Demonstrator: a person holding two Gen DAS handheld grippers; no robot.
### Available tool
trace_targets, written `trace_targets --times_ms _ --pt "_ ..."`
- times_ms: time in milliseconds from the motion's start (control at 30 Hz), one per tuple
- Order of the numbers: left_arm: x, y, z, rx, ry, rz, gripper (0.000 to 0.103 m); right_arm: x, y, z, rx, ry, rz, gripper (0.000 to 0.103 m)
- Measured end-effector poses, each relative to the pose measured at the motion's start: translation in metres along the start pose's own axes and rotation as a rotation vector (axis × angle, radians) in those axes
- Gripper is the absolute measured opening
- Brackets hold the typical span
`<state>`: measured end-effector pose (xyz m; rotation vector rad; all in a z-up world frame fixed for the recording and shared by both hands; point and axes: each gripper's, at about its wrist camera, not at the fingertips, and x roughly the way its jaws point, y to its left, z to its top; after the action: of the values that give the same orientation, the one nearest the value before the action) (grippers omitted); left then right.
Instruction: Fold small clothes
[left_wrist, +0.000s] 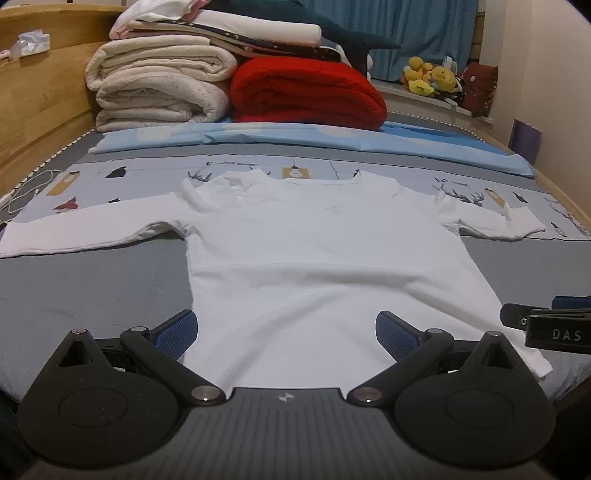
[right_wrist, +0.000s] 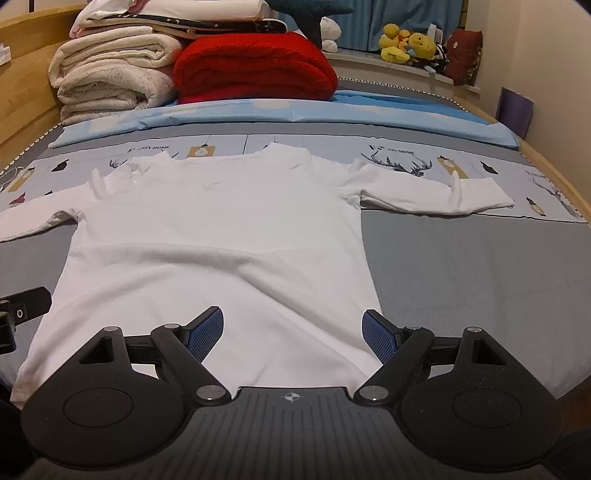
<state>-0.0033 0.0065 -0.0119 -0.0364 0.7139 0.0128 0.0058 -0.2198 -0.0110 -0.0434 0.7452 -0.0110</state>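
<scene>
A white long-sleeved shirt (left_wrist: 317, 251) (right_wrist: 214, 236) lies flat on the grey bed cover, collar far and hem near, with both sleeves spread sideways. My left gripper (left_wrist: 286, 317) is open low over the hem's left part, its blue pads apart with only flat cloth showing between them. My right gripper (right_wrist: 292, 314) is open too, over the hem's right part near the shirt's right side edge. Neither pinches the cloth. One black finger (left_wrist: 517, 315) of the right gripper shows at the right edge of the left wrist view.
At the far end of the bed are stacked cream blankets (left_wrist: 159, 85), a folded red blanket (left_wrist: 306, 96) and a light blue sheet (left_wrist: 295, 136). A wooden bed frame (left_wrist: 37, 92) runs along the left, a white cable (left_wrist: 33, 184) beside it. Plush toys (right_wrist: 406, 46) sit on the sill.
</scene>
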Motion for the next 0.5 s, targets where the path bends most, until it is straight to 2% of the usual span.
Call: trace_targets --times_ms 200,267,300,333,400,467,500 --pt "0.002 0.0 -0.001 0.002 0.005 0.004 0.103 0.001 -0.002 0.001 0.006 0.01 -0.002 0.083" --pt "0.003 0.0 -0.001 0.002 0.007 0.003 0.099 0.001 -0.002 0.001 0.008 0.011 0.002 0.081" --pt "0.003 0.001 0.0 0.005 0.007 -0.002 0.094 0.001 -0.004 0.004 0.011 0.008 0.006 0.079" --pt "0.003 0.004 0.003 0.012 0.005 -0.011 0.089 0.0 -0.007 0.007 0.021 -0.004 0.01 0.073" --pt "0.004 0.014 0.013 0.03 0.007 -0.039 0.068 -0.006 -0.018 0.016 0.046 -0.038 0.029 0.063" --pt "0.004 0.031 0.027 0.065 0.001 -0.051 0.053 -0.013 -0.037 0.033 0.048 -0.084 0.054 0.051" --pt "0.004 0.039 0.035 0.101 -0.008 -0.046 0.047 -0.016 -0.046 0.041 0.043 -0.105 0.056 0.051"
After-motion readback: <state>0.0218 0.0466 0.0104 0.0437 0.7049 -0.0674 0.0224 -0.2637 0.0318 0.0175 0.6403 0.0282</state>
